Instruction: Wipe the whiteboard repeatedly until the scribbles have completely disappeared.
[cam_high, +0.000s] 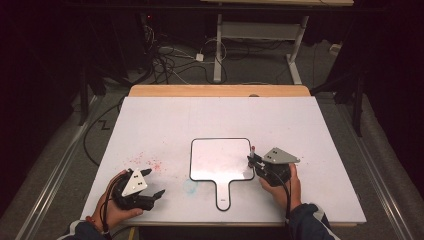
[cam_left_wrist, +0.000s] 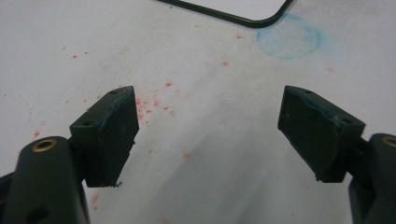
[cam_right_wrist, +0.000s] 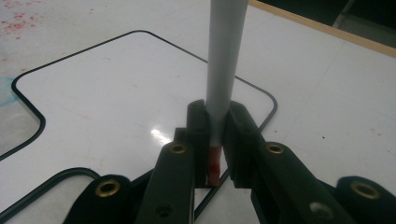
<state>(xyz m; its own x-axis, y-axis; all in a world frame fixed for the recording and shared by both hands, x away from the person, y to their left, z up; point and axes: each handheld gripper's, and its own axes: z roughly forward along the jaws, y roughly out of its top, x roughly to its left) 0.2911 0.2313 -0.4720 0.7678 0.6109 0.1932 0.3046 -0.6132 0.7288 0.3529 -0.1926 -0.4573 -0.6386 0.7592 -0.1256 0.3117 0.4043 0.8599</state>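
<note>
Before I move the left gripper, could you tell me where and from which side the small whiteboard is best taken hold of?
I would grip the whiteboard by its handle, coming in from the near table edge. The handle is narrow, juts toward the person and lies flat with bare table on both sides; the open left gripper sits beside it. The right gripper holds a marker at the board's right edge.

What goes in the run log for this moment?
right gripper: shut on marker | whiteboard: blank, flat on table | left gripper: open, nothing between jaws

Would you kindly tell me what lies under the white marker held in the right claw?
Under the white marker with a red end, gripped by the right claw, lies the black-rimmed white paddle-shaped board. Its surface looks blank; the patch beneath the claw itself is covered.
</note>
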